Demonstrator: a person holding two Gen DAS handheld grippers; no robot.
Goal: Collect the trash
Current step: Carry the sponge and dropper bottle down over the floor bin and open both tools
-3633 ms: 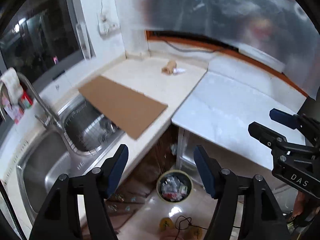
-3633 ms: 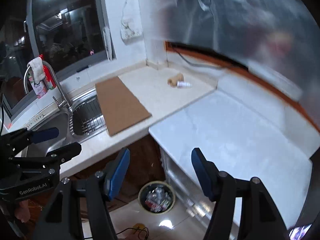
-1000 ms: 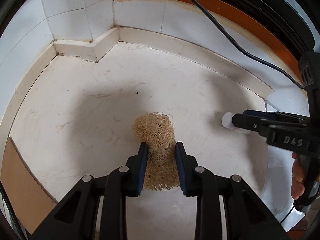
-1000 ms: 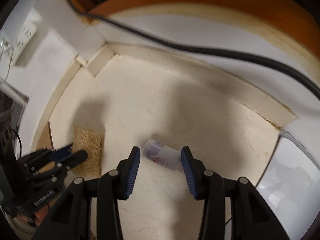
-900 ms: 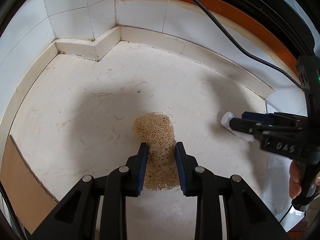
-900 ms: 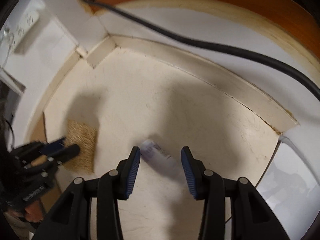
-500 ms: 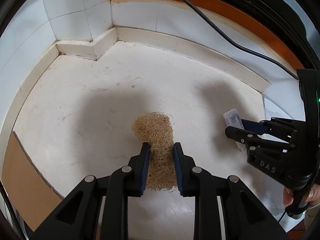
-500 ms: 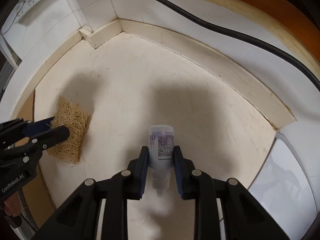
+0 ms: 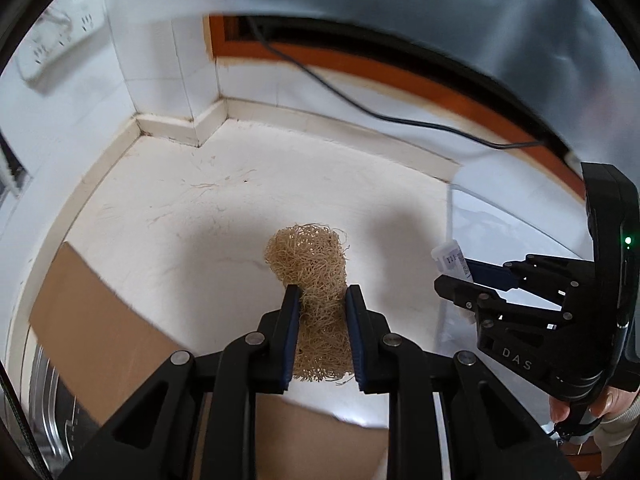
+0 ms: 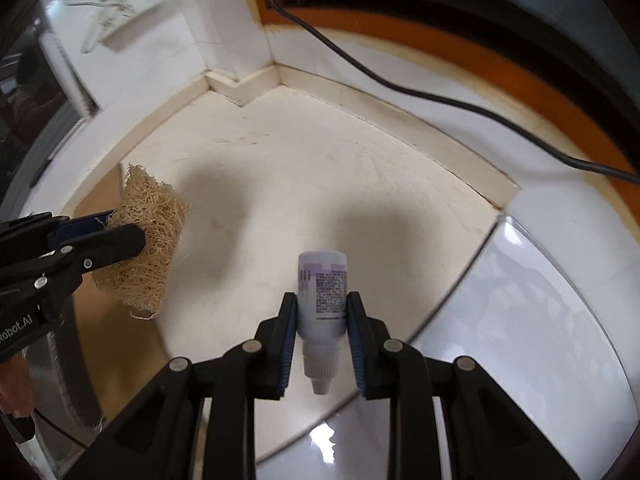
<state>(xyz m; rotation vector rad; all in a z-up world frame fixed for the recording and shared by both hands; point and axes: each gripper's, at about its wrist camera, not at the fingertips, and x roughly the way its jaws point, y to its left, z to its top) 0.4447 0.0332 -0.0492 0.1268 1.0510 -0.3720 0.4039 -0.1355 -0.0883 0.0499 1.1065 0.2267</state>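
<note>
My left tongs point(image 9: 322, 316) pinch the straw-coloured fibre scrubber point(image 9: 310, 264) at frame centre; my right tongs point(image 10: 322, 320) pinch the small white bottle point(image 10: 322, 292), above the worktop point(image 10: 280, 184).

At frame centre, the loofah scrubber point(image 9: 310, 264) looks like coarse, dry, tangled tan fibre. The small bottle point(image 10: 322, 292) is smooth white plastic with a printed paper label. Lower left, the cardboard sheet point(image 9: 100, 320) is matt brown. The countertop point(image 9: 192, 208) is smooth cream stone, faintly scratched; the surface at right point(image 10: 520, 320) is glossy and reflective.
</note>
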